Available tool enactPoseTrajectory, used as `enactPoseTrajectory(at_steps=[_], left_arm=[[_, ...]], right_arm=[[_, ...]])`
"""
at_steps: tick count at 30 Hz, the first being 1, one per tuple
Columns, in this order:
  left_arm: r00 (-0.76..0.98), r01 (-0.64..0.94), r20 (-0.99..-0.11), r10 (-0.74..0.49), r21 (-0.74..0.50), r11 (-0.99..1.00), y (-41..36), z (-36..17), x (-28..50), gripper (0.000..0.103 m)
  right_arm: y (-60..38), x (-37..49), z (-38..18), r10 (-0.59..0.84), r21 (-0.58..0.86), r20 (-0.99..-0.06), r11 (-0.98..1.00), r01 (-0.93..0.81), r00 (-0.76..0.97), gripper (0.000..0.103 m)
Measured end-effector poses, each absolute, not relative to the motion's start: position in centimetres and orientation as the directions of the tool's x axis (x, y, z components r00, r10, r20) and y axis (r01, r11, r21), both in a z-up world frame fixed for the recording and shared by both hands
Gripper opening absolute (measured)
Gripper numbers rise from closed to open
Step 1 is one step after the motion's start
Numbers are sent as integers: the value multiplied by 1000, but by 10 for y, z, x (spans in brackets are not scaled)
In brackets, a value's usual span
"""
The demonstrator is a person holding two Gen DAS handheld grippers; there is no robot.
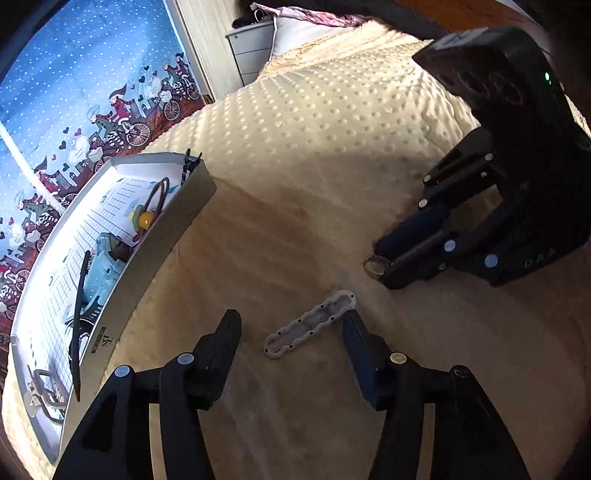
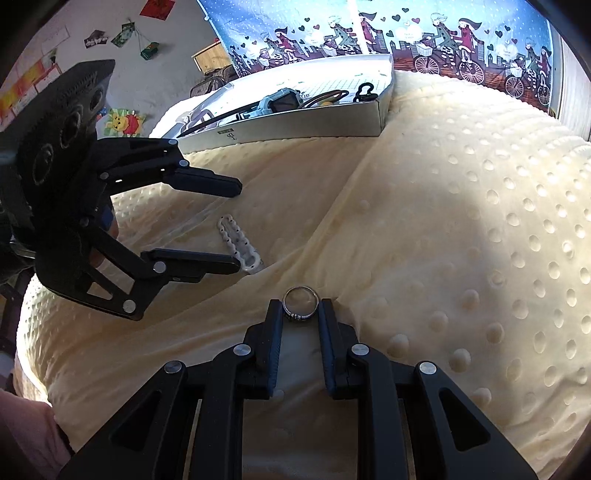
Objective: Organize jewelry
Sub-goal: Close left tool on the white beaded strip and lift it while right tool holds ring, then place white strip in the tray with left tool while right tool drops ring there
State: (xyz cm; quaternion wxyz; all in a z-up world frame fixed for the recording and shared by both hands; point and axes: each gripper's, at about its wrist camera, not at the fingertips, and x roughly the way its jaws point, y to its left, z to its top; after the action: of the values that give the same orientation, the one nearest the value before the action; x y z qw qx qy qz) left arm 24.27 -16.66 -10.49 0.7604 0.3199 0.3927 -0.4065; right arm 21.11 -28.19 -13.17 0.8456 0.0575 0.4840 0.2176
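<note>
The right gripper (image 2: 300,312) pinches a silver ring (image 2: 300,302) between its fingertips, low on the cream blanket (image 2: 461,221). The left gripper (image 1: 291,325) gapes wide around a white oval hair clip (image 1: 309,324). The silver tray (image 1: 155,251) of trinkets sits at the blanket's far edge.

A bed covered by a cream dimpled blanket (image 2: 461,229), partly sunlit and partly in shadow. Behind it hangs a blue curtain (image 2: 388,26) printed with cyclists and hearts. A grey chest of drawers (image 1: 251,51) stands near the pillow (image 1: 295,29). The white wall (image 2: 122,55) carries pinned cards and a cartoon bear sticker (image 2: 123,123).
</note>
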Motion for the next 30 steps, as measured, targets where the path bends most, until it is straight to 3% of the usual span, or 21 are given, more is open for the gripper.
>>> enactPoseTrajectory(at_steps=[6,9,19,30], left_arm=[[330,880,-869,-369,142,454,-167,-112,244,53],[315,871,-872,-375,109,479,-165,-112,246,42],[317,851,-897,-309,125,510,-171,-110,229,42],[445,718,-846,-292,142,681,-141,-95,188,42]], right_arm=[[-283,210,-132,429,316,-792,897,-309,434,17],[-282,211,-132,429,317,-793,897,-308,433,17],[-276,208,-130,414,288,-792,902,-323,448,17],[-265,198,-114,370,202,-768,915,-350,522,17]])
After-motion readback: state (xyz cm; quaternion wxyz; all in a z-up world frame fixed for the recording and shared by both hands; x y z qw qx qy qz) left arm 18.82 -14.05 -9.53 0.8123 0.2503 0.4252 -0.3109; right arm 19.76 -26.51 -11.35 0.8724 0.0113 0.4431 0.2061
